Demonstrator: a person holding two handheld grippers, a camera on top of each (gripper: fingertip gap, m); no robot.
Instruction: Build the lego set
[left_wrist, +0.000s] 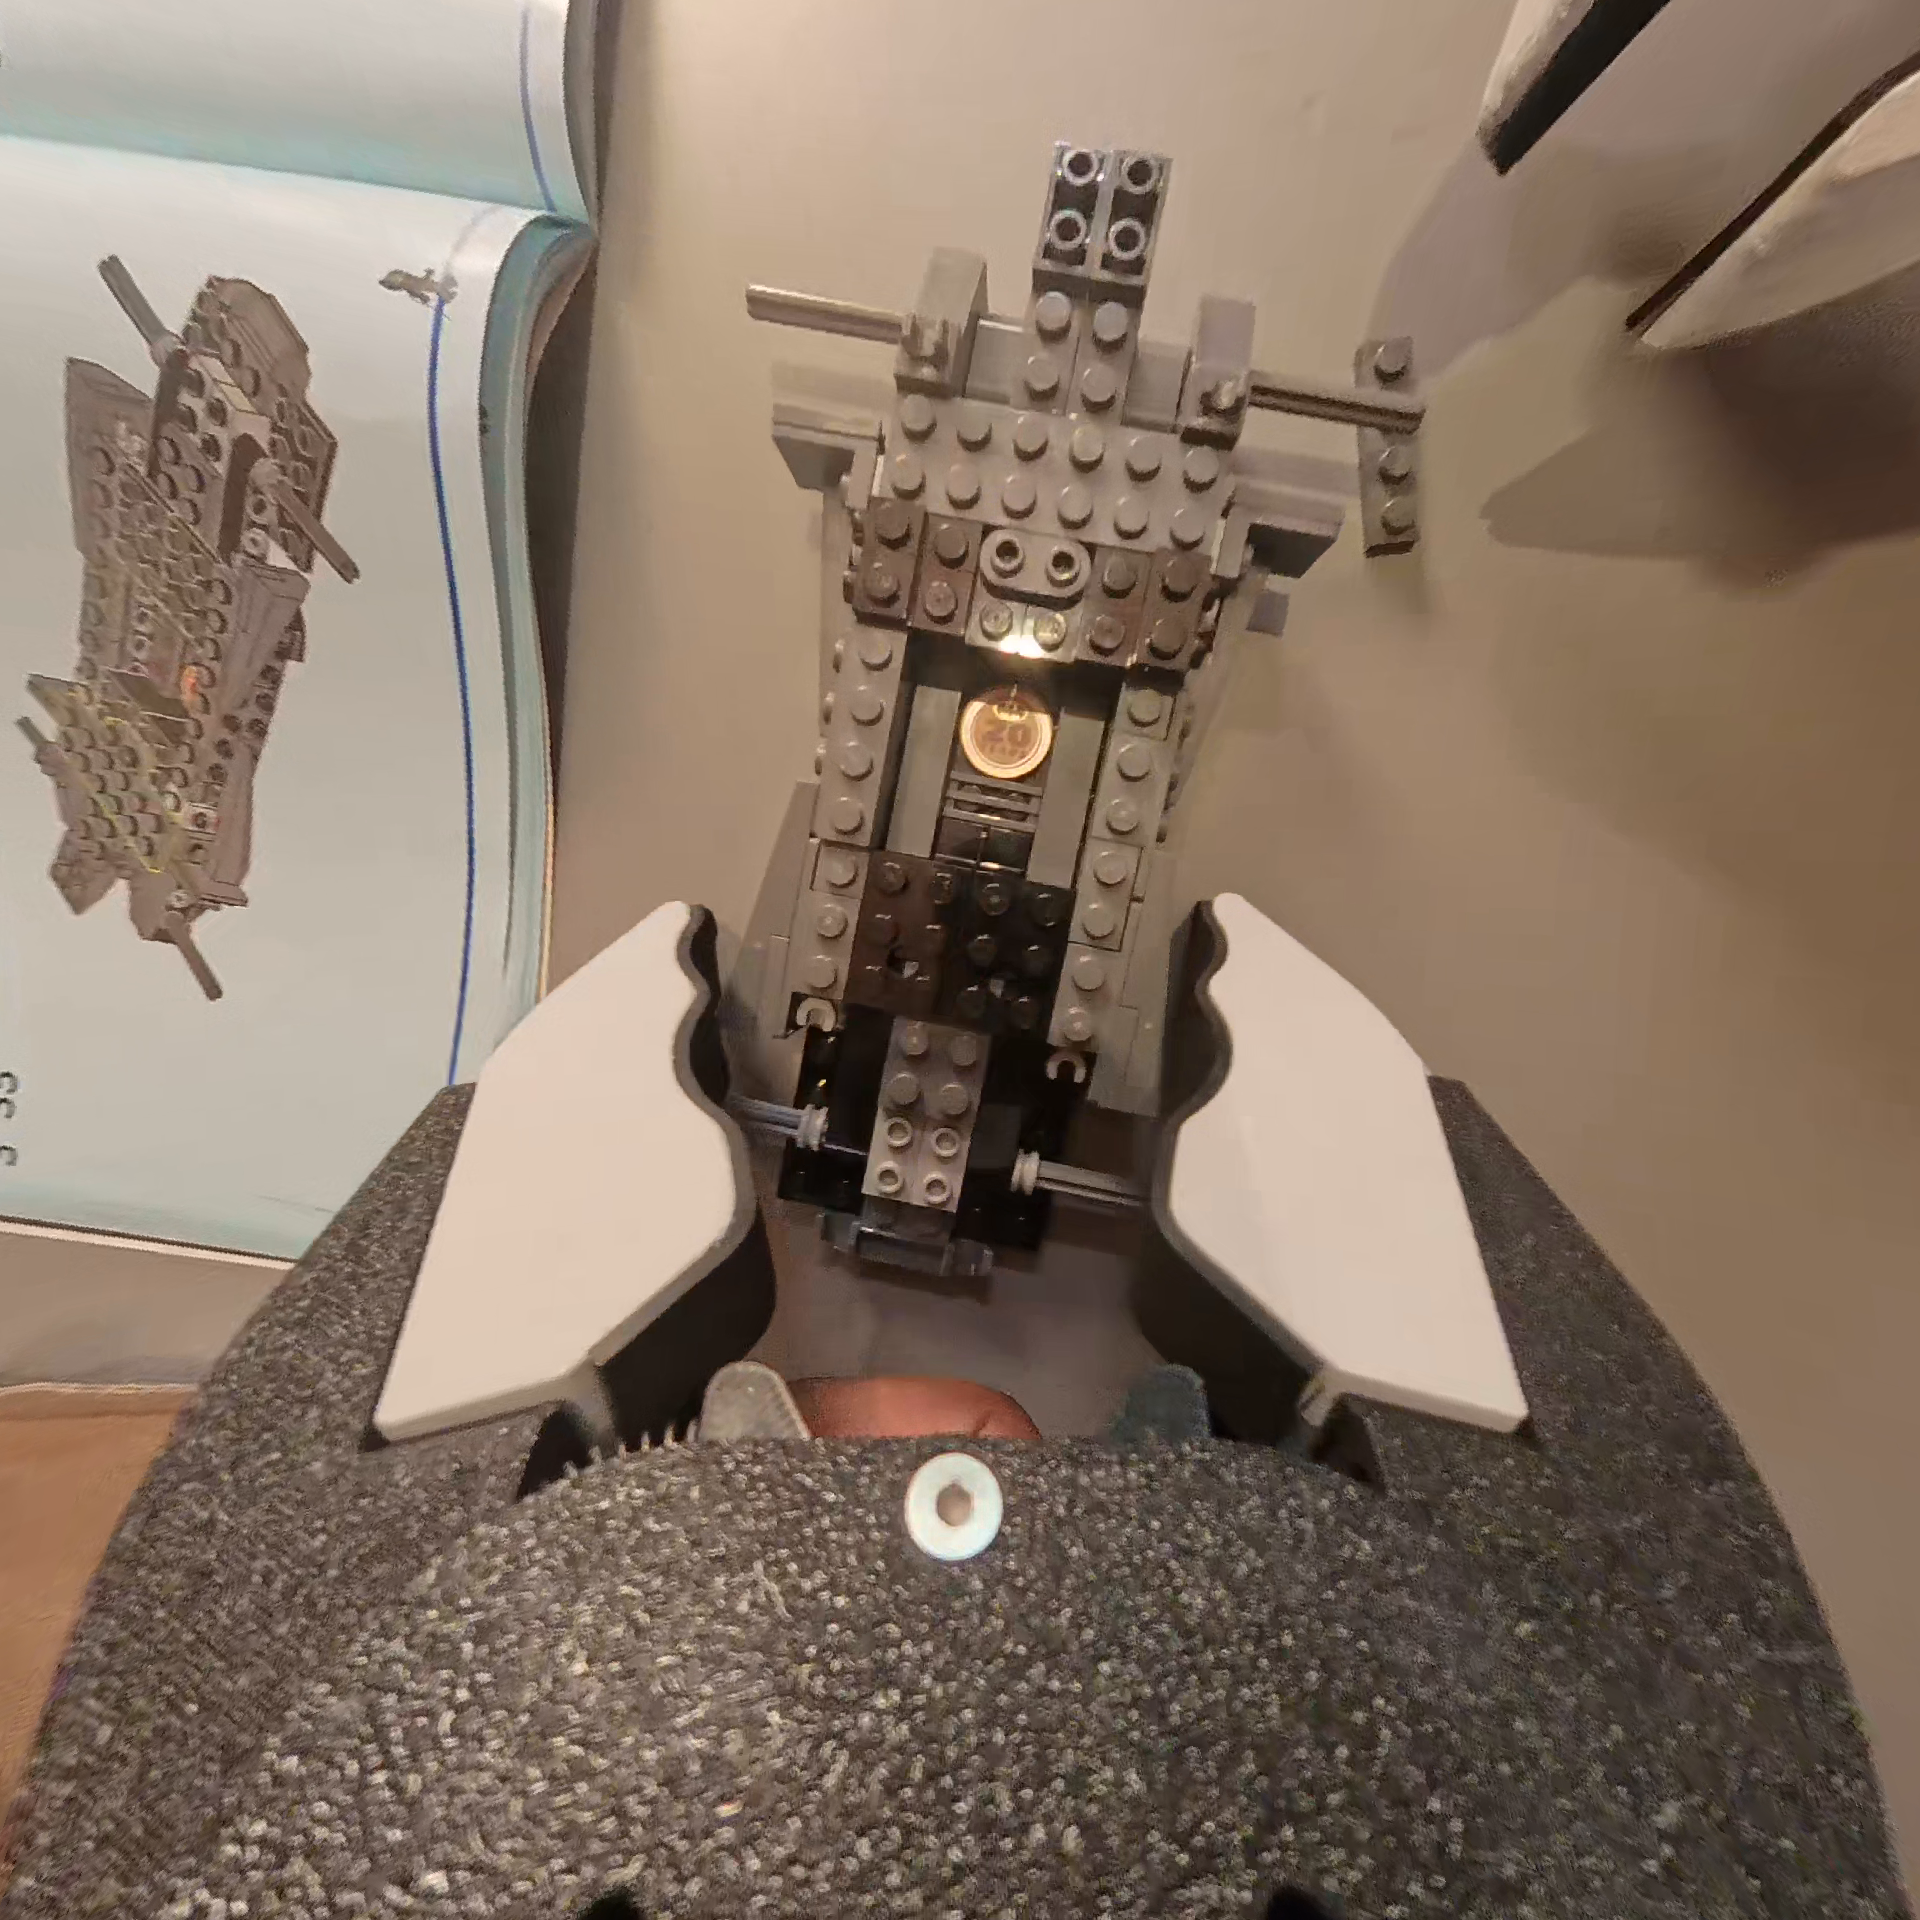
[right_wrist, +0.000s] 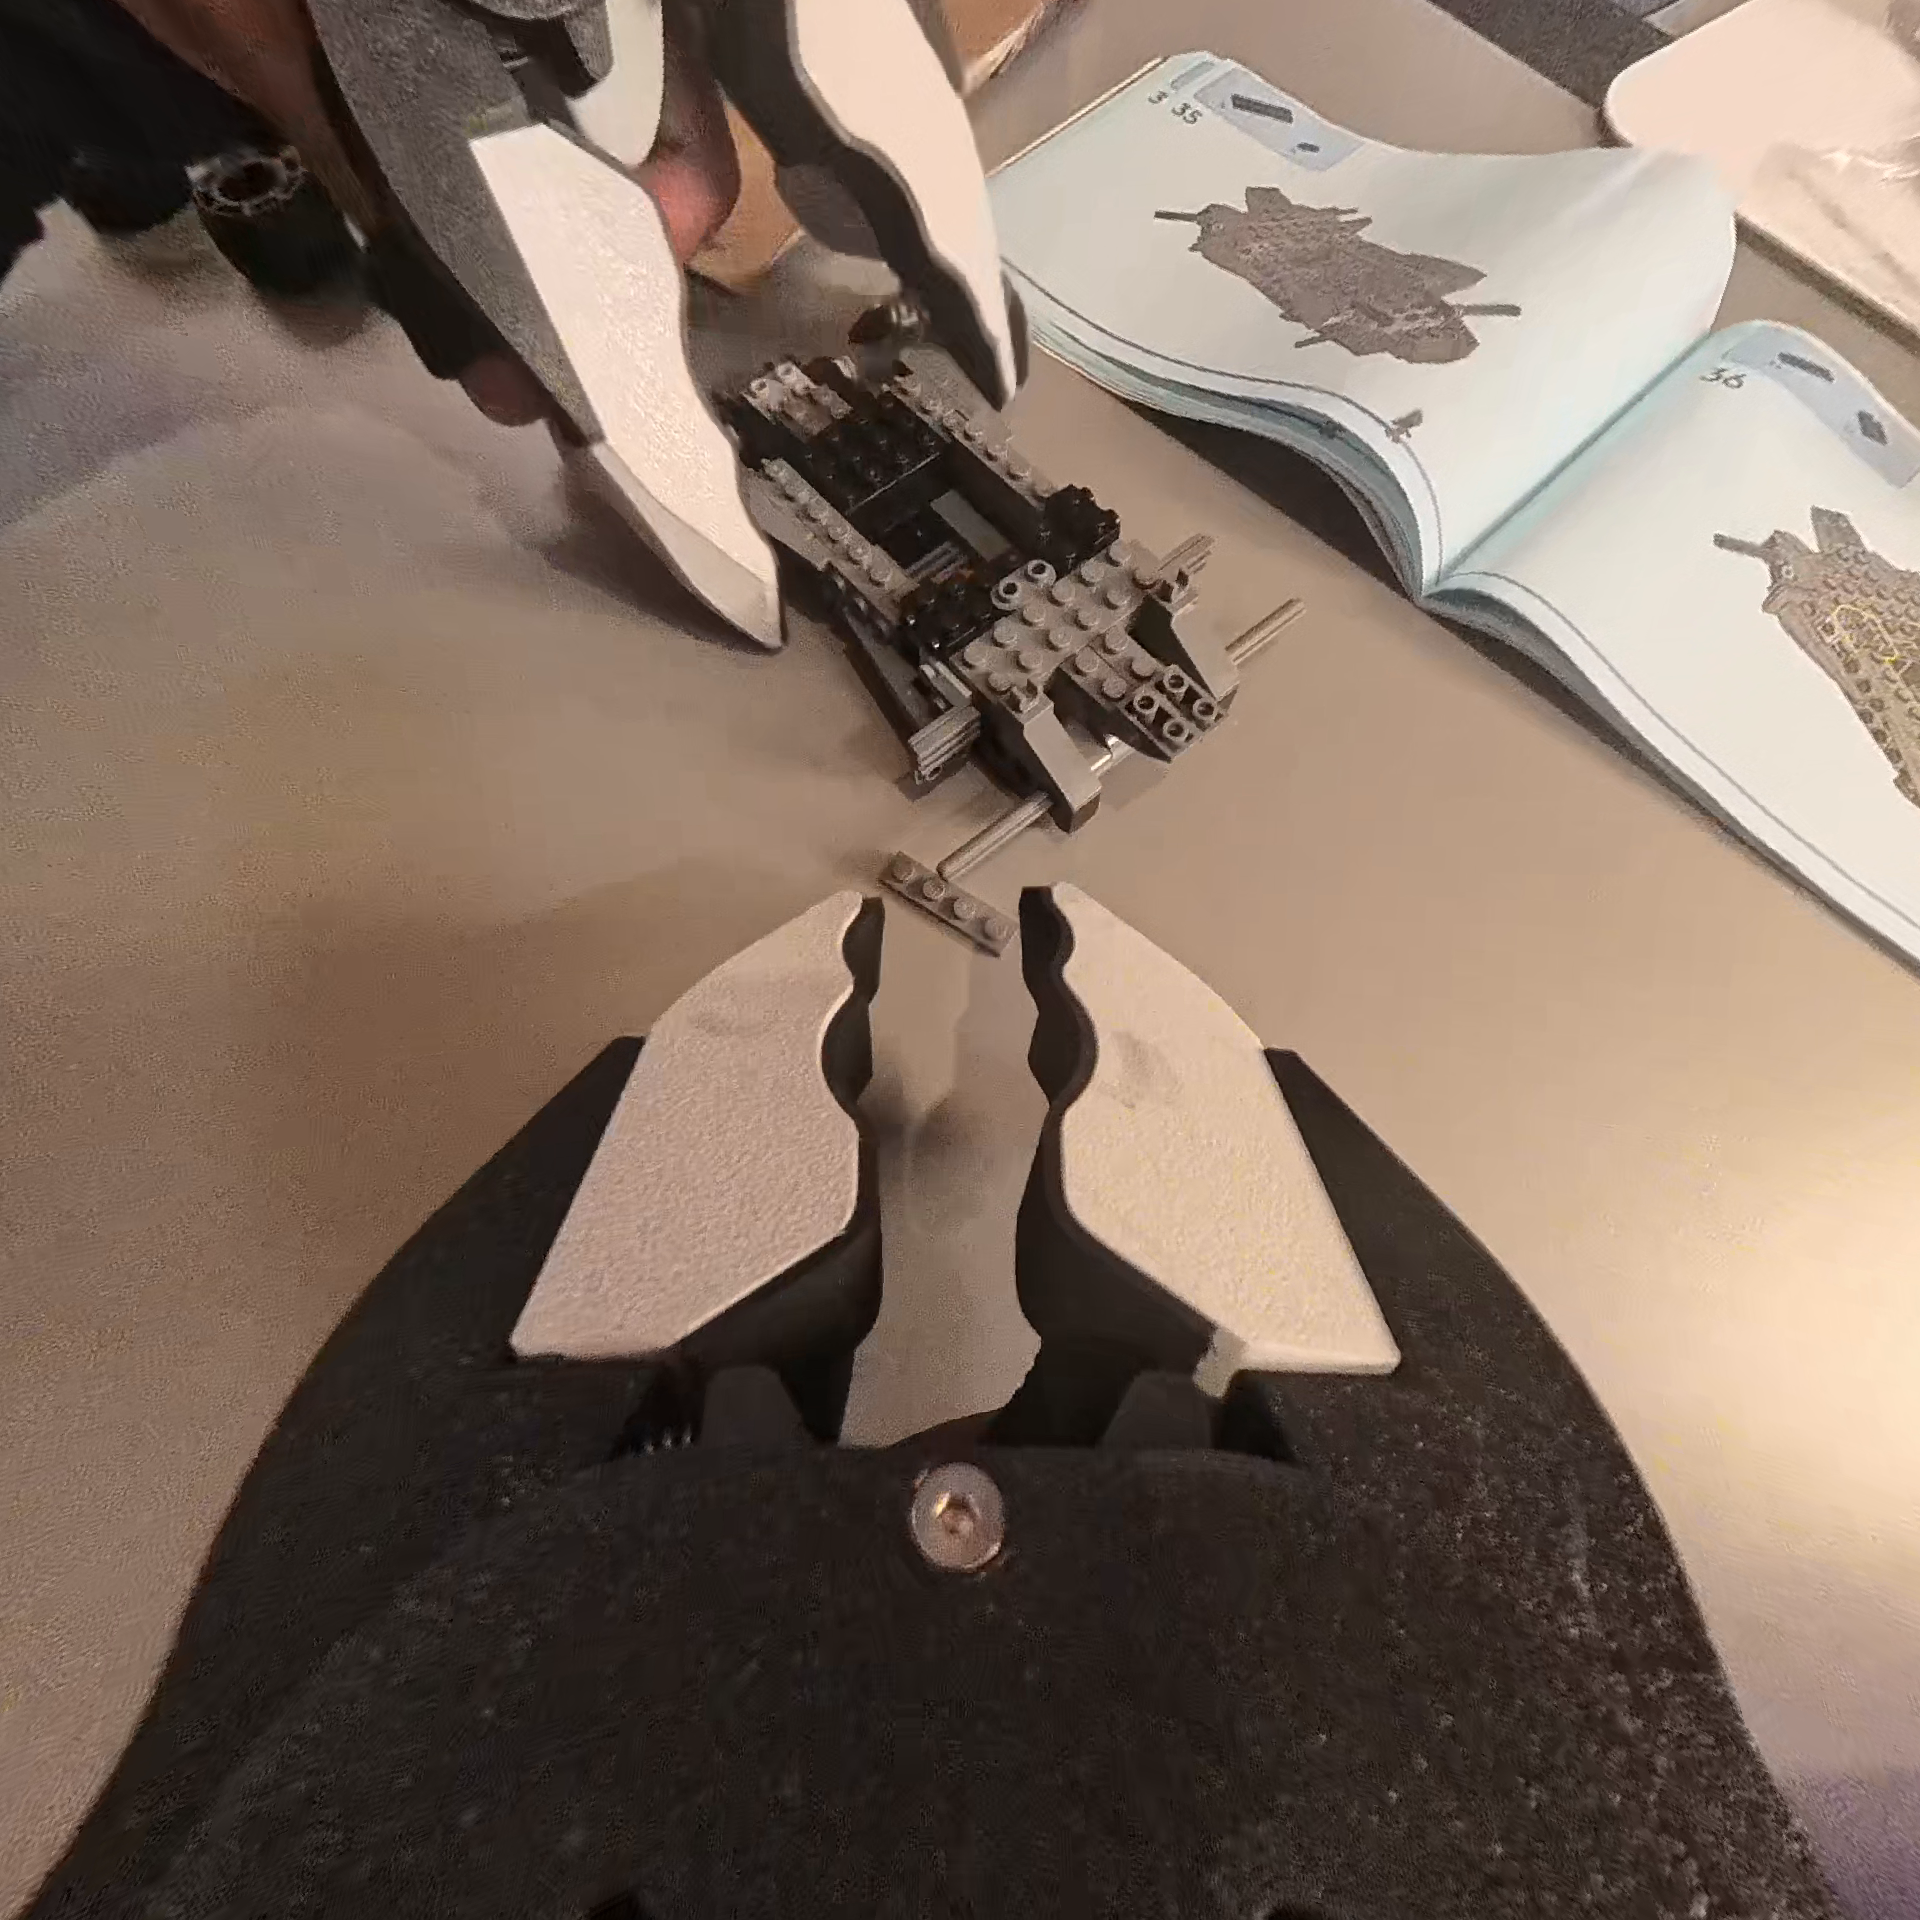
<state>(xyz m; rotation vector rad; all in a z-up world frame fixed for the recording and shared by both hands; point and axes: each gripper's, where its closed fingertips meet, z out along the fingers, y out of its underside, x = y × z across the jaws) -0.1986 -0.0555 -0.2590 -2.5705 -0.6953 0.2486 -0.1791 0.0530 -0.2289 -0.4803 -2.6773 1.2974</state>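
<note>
A grey and black brick model (left_wrist: 1018, 499) lies flat on the beige table (left_wrist: 1558, 935), with thin axles sticking out of both sides. My left gripper (left_wrist: 951, 925) is open wide. Its fingers straddle the model's near end without pressing on it, which also shows in the right wrist view (right_wrist: 881, 509). My right gripper (right_wrist: 945, 896) is open and empty, low over the table. A small grey four-stud plate (right_wrist: 961, 914) lies just ahead of its fingertips, at the tip of the model's axle (right_wrist: 997, 831). The left wrist view shows that plate (left_wrist: 1387, 447) too.
An open instruction booklet (right_wrist: 1455, 312) lies beside the model, at the left in the left wrist view (left_wrist: 260, 623). A black round part (right_wrist: 244, 187) sits at the far left. A white object (right_wrist: 1766, 104) lies at the far right corner.
</note>
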